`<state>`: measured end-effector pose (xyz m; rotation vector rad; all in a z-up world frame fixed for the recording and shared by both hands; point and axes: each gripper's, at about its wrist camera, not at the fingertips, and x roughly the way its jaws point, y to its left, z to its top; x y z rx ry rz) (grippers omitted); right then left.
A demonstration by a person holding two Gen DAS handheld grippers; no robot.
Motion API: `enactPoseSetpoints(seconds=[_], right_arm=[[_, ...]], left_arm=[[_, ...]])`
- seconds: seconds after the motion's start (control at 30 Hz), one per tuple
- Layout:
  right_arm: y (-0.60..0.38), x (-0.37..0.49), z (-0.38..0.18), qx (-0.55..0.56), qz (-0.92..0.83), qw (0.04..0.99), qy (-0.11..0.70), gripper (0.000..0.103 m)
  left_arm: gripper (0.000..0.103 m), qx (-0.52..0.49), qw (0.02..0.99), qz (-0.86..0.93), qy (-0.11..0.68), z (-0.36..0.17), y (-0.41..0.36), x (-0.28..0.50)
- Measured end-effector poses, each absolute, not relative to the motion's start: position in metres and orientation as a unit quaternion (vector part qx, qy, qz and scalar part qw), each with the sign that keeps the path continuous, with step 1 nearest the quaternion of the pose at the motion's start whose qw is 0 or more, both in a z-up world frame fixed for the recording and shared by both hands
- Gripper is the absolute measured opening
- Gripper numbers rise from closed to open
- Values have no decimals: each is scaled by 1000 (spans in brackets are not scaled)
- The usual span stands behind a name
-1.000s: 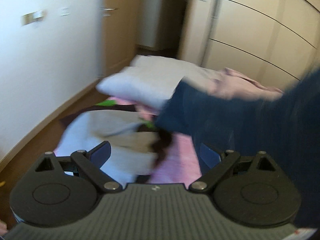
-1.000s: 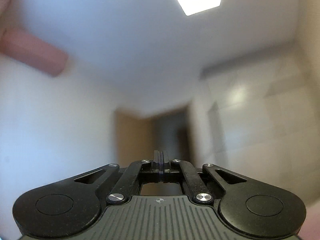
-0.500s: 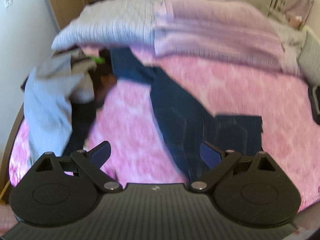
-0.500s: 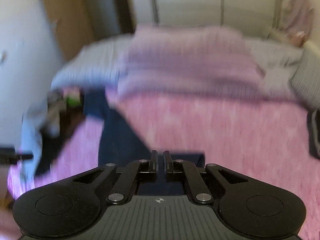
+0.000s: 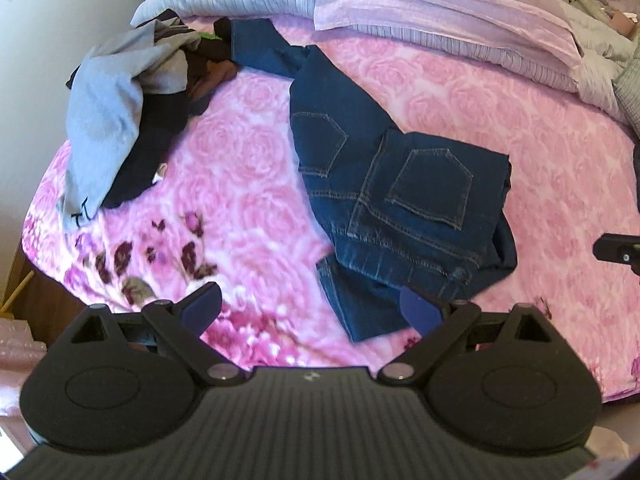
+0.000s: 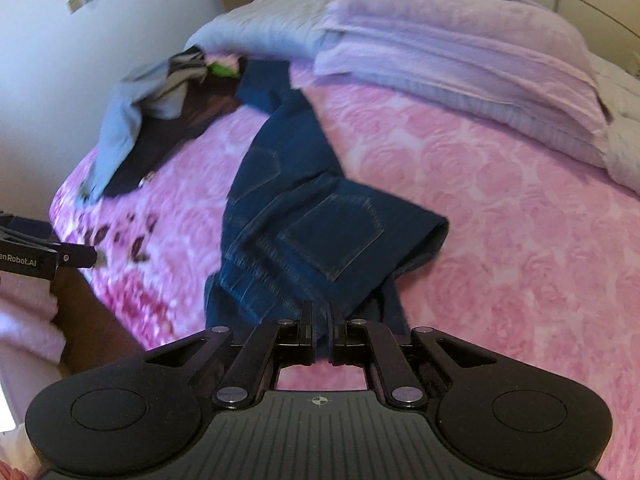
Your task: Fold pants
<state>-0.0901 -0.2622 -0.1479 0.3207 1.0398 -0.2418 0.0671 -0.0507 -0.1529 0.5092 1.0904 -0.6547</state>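
Dark blue jeans (image 5: 400,184) lie on the pink rose bedspread (image 5: 540,120). Their waist end is doubled over with both back pockets up, and one leg runs back toward the clothes heap. My left gripper (image 5: 312,308) hangs open above the bed's near edge, its right finger (image 5: 420,314) over the jeans' lower layer. My right gripper (image 6: 320,316) is shut, and its tips line up with the near waistband corner of the jeans (image 6: 320,232). In the left wrist view a black part of the right gripper (image 5: 618,250) shows apart from the jeans, to their right, with bare bedspread between.
A heap of grey, black and brown clothes (image 5: 120,92) sits at the bed's far left corner. Folded lilac and striped bedding (image 5: 440,12) is stacked along the back. A white wall (image 5: 32,40) stands close on the left. The bedspread right of the jeans is bare.
The right wrist view swung from the ceiling down onto the bed and jeans. The left wrist view moved in over the bed and tipped downward. The left gripper's jaws stayed wide and the right's stayed together.
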Motion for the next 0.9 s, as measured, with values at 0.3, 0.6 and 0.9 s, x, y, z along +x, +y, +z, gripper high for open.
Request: enactPoseSetpoints(seconds=[0.3, 0.6, 0.9], right_arm=[[-263, -92, -155, 157, -123, 845, 496, 7], [-279, -112, -131, 159, -221, 856, 440, 39], [-258, -105, -160, 29, -220, 863, 454, 39]], left_arm=[[94, 260, 763, -319, 498, -151, -60, 50], [94, 276, 741, -366, 490, -165, -84, 75], [93, 287, 736, -372, 487, -190, -79, 103]])
